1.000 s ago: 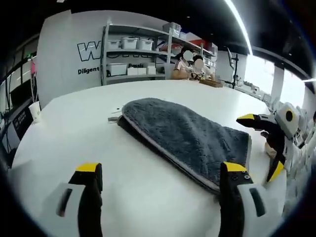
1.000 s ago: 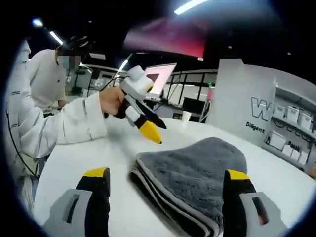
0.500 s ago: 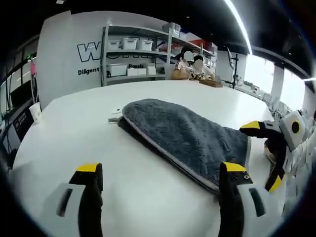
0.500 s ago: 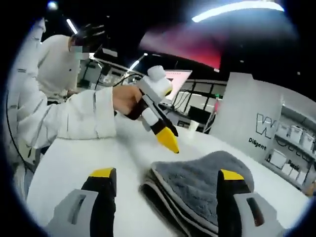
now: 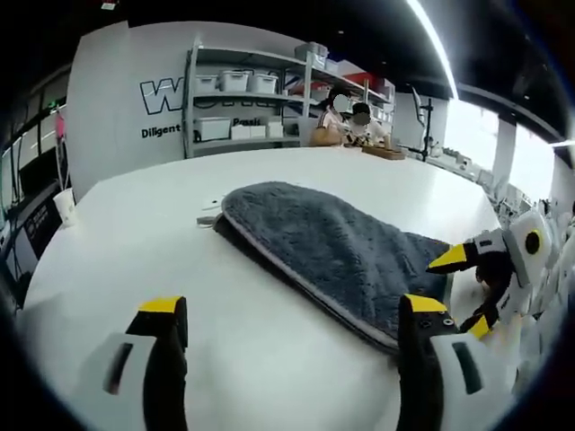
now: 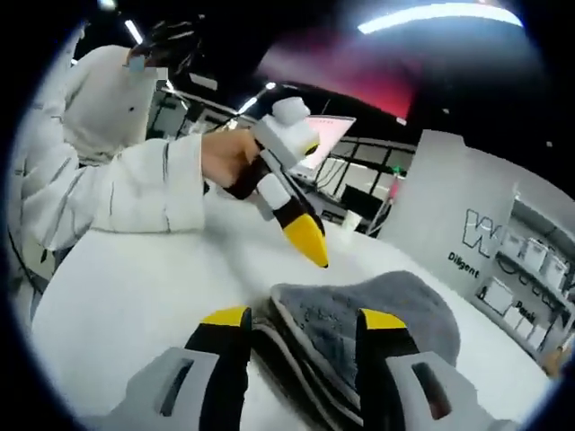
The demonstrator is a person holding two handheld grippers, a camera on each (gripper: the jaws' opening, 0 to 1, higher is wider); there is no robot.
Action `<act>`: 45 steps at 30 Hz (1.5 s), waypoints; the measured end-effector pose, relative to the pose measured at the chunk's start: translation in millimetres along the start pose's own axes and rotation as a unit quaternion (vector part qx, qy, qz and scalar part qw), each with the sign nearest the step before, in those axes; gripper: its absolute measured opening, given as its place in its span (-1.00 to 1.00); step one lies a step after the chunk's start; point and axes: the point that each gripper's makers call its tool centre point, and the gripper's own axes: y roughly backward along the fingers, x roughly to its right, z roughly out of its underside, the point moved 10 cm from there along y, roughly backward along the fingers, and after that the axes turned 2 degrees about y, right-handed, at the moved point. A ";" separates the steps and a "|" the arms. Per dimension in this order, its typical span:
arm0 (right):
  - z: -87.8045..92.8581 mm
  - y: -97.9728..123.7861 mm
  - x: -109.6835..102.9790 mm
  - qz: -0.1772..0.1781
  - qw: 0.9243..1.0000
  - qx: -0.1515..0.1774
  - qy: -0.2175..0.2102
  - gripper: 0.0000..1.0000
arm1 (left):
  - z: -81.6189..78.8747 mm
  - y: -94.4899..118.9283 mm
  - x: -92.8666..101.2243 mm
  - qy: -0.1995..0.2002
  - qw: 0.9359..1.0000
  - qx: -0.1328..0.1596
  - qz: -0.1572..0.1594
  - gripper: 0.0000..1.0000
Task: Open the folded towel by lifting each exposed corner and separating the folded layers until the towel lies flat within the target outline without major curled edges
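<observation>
Grey folded towel [image 5: 337, 247] lies on the white tabletop [image 5: 135, 224], several layers stacked, pale edging visible along the folded side. In the left gripper view it runs diagonally from mid-tabletop toward the near right edge.

Left gripper [image 5: 292, 314]: fingers wide apart, holding nothing, hovering above bare tabletop at the towel's near long edge; right-hand fingertip [image 5: 427, 305] overlaps the towel edge in view, contact cannot be told. In the right gripper view the left gripper [image 6: 301, 235] comes in from the left, held in a hand [image 6: 225, 157] with a white sleeve [image 6: 126, 193], yellow tip pointing down above the towel's [image 6: 377, 314] far corner.

Right gripper [image 6: 304, 320]: fingers partly apart, astride the stacked layers at the near corner; nothing clearly pinched. In the left gripper view it [image 5: 463, 292] sits at the towel's right end.

Background: shelving [image 5: 247, 94] with white bins against the wall.
</observation>
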 end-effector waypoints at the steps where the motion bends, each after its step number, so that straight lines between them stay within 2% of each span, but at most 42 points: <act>1: -0.4 -0.7 -0.3 0.001 1.000 0.001 0.000 -0.19 | 0.2 0.0 0.1 0.000 1.000 0.000 0.000 0.93; 3: -2.6 -0.1 1.2 0.004 1.000 0.012 -0.004 -0.27 | 0.3 -0.3 -0.7 0.001 1.000 -0.002 -0.001 0.92; 6: -4.5 1.1 4.7 0.017 1.000 0.019 -0.001 -0.57 | 0.4 -0.7 -1.1 -0.002 1.000 -0.004 -0.001 0.91; 10: -2.8 -4.4 3.1 0.000 1.000 0.011 -0.022 -0.49 | 0.5 -1.4 -1.4 -0.001 1.000 -0.006 -0.001 0.91; 15: -3.6 -6.3 -0.2 -0.002 1.000 0.007 -0.002 -0.74 | 0.4 -2.1 -3.1 0.001 1.000 -0.007 -0.002 0.91; 18: -3.0 -9.0 -1.0 -0.008 1.000 0.001 -0.006 -0.78 | 0.6 -2.7 -3.3 -0.001 1.000 -0.010 -0.002 0.91; 22: -2.4 -10.4 -2.2 -0.021 1.000 -0.001 -0.005 -1.00 | 0.3 -3.2 -3.5 -0.003 1.000 -0.012 0.000 0.91; 25: -2.1 -13.0 0.0 -0.017 1.000 -0.004 0.003 -1.00 | 0.7 -2.9 -2.9 -0.003 1.000 -0.012 -0.001 0.91; 30: 0.1 -10.0 8.0 -0.016 1.000 -0.001 -0.007 -1.00 | 0.9 -2.2 -2.9 -0.003 1.000 -0.011 -0.001 0.91; 35: -0.9 -11.3 6.9 -0.011 1.000 0.000 -0.023 -1.00 | 2.5 -2.9 -3.9 0.001 1.000 -0.015 -0.001 0.91; 45: -2.1 -3.7 13.3 0.023 0.999 0.003 -0.035 -1.00 | 3.4 -2.5 -5.4 0.002 1.000 -0.014 -0.005 0.90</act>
